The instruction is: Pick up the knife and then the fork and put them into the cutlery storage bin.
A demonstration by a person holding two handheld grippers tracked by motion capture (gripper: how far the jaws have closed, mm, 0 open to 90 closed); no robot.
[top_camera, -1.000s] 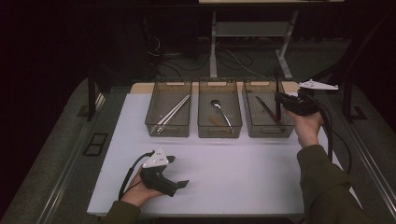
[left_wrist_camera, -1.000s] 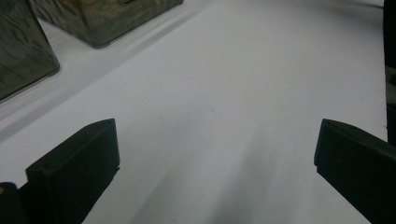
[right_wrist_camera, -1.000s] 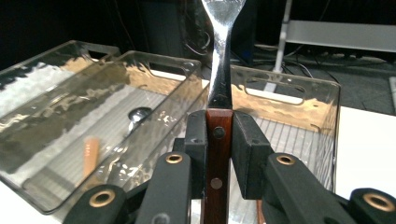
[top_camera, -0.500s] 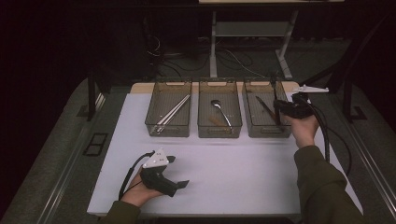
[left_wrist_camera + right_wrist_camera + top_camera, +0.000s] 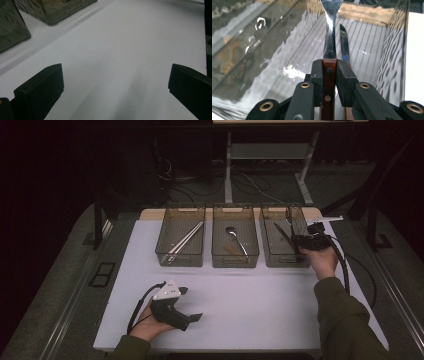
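Note:
My right gripper (image 5: pixel 297 242) hangs over the right-hand clear bin (image 5: pixel 278 263), shut on the brown wooden handle of a metal utensil (image 5: pixel 329 37), which looks like a fork. In the right gripper view the pads (image 5: pixel 345 82) clamp the riveted handle, and the utensil's steel neck points into the bin. A knife (image 5: pixel 344 47) with a wooden handle lies on the bin's floor just beyond it. Near the table's front left, my left gripper (image 5: pixel 192 304) rests open on the white tabletop (image 5: pixel 120 50) with nothing between its jaws.
Three clear bins stand in a row at the back of the table. The left bin (image 5: pixel 167 257) holds chopsticks (image 5: pixel 185 240) and the middle bin (image 5: pixel 235 263) holds a spoon (image 5: pixel 235 237). Table legs and cables lie behind the table.
My right gripper has sunk toward the right bin with the utensil still clamped. The left gripper has stayed where it was.

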